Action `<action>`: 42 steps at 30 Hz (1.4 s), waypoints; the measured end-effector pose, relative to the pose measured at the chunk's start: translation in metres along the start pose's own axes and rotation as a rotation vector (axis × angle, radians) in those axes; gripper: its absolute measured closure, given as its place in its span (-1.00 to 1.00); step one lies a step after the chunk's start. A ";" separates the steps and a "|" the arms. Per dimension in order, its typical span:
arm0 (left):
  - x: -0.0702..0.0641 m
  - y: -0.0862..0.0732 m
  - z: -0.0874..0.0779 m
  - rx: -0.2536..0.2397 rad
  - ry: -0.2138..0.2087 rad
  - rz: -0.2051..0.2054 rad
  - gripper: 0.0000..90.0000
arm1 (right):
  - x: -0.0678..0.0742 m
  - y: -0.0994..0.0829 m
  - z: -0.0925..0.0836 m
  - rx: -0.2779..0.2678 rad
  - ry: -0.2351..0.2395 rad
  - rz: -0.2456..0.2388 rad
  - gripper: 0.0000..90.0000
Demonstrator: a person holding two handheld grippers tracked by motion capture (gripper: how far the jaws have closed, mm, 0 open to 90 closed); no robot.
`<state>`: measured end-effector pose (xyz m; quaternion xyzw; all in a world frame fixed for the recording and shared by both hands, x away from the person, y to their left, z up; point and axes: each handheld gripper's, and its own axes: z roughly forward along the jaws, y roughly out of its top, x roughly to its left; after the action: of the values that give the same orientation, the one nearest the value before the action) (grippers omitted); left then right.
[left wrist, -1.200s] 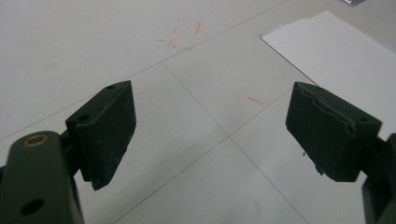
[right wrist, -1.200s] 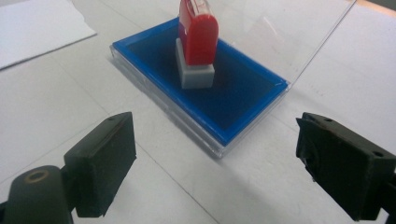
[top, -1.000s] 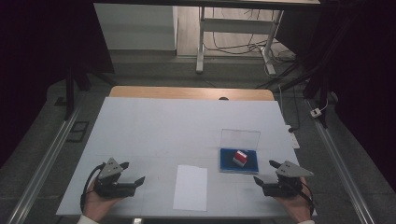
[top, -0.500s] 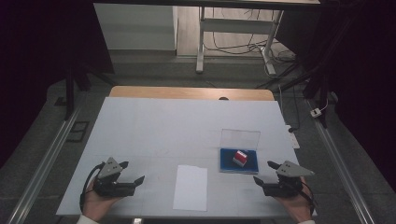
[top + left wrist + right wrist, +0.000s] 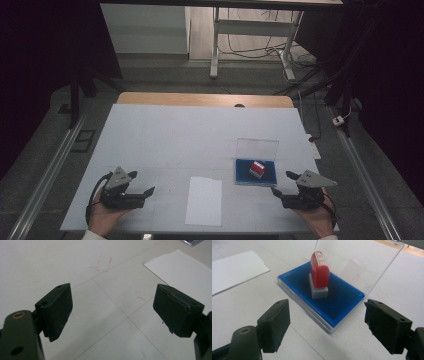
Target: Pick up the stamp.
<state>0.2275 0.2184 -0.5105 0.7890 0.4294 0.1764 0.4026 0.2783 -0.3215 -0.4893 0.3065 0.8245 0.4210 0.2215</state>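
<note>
1. Tongs first: our left gripper (image 5: 142,192) rests open and empty on the table (image 5: 165,135).
2. Between our hands lies the paper (image 5: 204,201).
3. Our right gripper (image 5: 325,322), open and empty, faces the red stamp (image 5: 319,270) standing in the ink pad (image 5: 342,302); grasping the stamp likely comes next.

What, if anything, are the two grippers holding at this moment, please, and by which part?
Nothing is held. The left gripper is open over bare table beside the sheet of paper; the right gripper is open, short of the red stamp on its blue ink pad.
</note>
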 end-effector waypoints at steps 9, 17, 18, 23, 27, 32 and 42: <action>0.000 0.000 0.000 0.004 0.002 0.003 -0.63 | -0.001 0.014 -0.002 -0.009 0.011 0.008 -0.53; 0.001 0.000 0.001 0.005 0.006 0.008 -0.63 | -0.005 0.027 0.003 0.009 0.023 0.011 -0.54; 0.001 0.000 0.001 0.005 0.006 0.008 -0.63 | -0.004 0.029 0.004 0.008 0.025 0.010 -0.54; 0.002 0.000 0.002 0.004 0.004 0.007 -0.63 | -0.005 0.041 0.006 0.021 0.030 -0.003 -0.53; 0.002 0.001 0.003 0.009 0.005 0.009 -0.63 | -0.006 0.047 0.007 0.017 0.036 -0.004 -0.53; 0.002 0.001 0.004 0.013 0.005 0.013 -0.63 | -0.008 0.058 0.007 0.030 0.049 -0.004 -0.50; 0.002 0.001 0.004 0.018 0.007 0.010 -0.63 | -0.006 0.077 0.021 0.087 0.074 -0.017 -0.49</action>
<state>0.2316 0.2177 -0.5127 0.7941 0.4284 0.1773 0.3931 0.3202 -0.2783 -0.4362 0.2930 0.8523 0.3937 0.1809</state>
